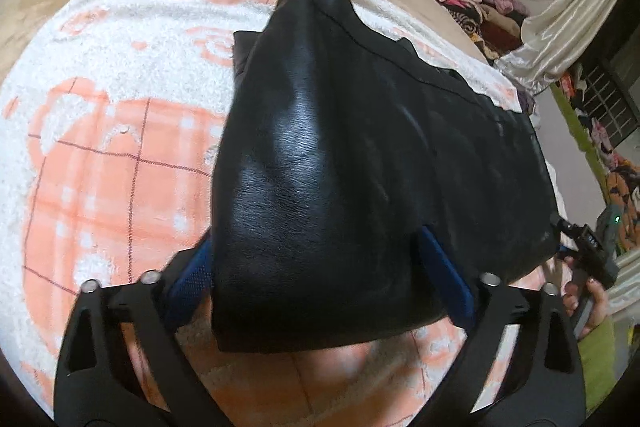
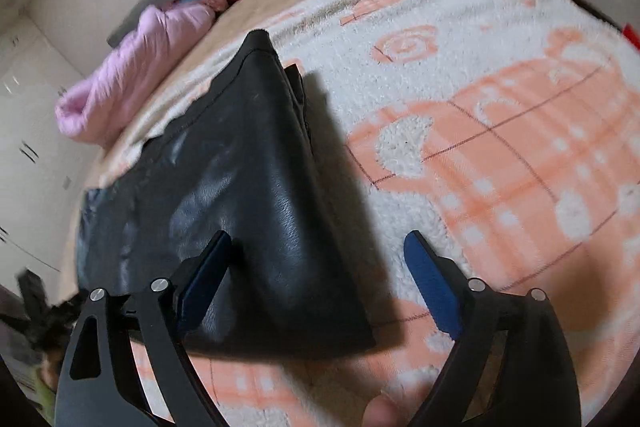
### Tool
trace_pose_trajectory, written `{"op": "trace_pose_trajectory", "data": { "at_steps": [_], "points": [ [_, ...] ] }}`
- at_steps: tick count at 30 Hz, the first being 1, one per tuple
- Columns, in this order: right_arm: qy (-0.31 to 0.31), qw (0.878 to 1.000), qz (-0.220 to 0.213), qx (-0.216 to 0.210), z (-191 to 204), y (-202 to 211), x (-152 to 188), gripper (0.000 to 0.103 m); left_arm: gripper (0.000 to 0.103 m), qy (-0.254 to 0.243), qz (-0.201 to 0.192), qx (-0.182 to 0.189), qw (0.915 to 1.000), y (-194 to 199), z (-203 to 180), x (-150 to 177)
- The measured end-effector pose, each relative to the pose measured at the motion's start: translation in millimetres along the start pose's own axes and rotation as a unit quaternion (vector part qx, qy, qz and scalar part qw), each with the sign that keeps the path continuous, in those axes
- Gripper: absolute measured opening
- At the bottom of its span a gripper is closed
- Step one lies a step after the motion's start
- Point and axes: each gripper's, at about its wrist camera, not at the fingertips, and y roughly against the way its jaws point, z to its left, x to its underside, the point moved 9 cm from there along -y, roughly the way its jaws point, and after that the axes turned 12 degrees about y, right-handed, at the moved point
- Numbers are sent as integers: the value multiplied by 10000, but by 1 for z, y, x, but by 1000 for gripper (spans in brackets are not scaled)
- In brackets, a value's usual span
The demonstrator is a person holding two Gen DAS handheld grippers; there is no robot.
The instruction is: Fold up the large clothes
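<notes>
Looking along the left gripper, the black leather garment lies on the peach and white blanket with its long axis running away up and to the right, and its near folded end sits between the widely spread jaws, though I cannot tell if the blue pads press it. From the right gripper, the same garment lies to the left; only the left pad overlaps its near edge, so these jaws stand open and grip nothing, and the left gripper seems better placed.
</notes>
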Motion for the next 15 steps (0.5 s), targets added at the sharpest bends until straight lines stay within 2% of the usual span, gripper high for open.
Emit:
{"op": "trace_pose_trajectory", "data": {
  "at_steps": [1,2,5,8,11,15],
  "points": [
    [7,9994,3,-342,7,0,2,32,71,44,-35,51,10000,2,2,-1],
    [-70,9986,-25,-530,13,1,4,29,63,104,-58,121,9999,5,3,-2],
    [198,9994,-66,-288,23,10,9,22,54,164,-59,212,9996,12,7,-2],
    [3,9996,-130,-254,23,19,19,22,53,90,-121,176,9997,19,7,3],
    [26,9998,-173,-106,18,14,24,32,55,52,-129,50,9999,13,11,10],
    [36,9997,-181,169,15,14,22,39,57,13,-150,-31,9999,14,12,9]
  ]
}}
